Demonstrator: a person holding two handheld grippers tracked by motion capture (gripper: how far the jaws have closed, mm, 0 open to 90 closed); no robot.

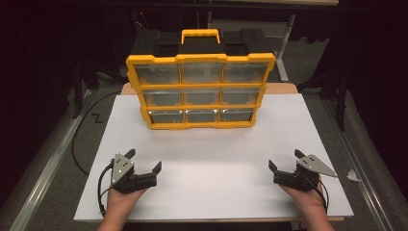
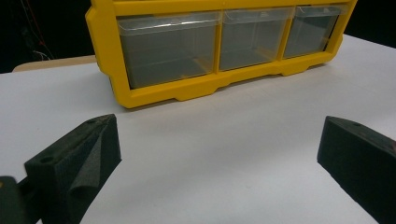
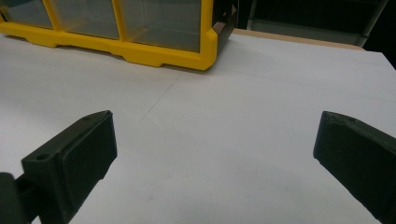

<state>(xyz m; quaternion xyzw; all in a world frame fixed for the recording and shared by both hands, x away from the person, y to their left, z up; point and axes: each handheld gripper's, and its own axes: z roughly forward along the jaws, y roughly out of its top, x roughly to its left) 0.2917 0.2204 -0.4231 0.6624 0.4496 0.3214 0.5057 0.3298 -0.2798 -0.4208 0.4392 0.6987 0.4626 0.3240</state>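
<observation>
Across the white table (image 1: 211, 159), seen from the high view, nothing lies between the person's hands and the far edge except one large item. Yellow-framed organiser cabinet (image 1: 200, 91): stands upright at the far middle of the table, carry handle on top, three rows of three clear drawers facing the person, all pushed in; whether any holds contents cannot be told. Its bottom row (image 2: 219, 46) appears in the left gripper view, and its lower right corner (image 3: 205, 51) in the right gripper view. Left tongs (image 1: 144, 161): at the near left, jaws wide apart and empty, aimed toward the cabinet, well apart from it. Right tongs (image 1: 286, 160): at the near right, jaws likewise spread with nothing between them, equally far from the cabinet. Judged step: the start, an approach not yet begun, with no drawer touched. Next move, as a judgement: one pair of tongs must travel forward to a drawer front and close on its narrow lip, while the other may need to steady the frame against sliding.
</observation>
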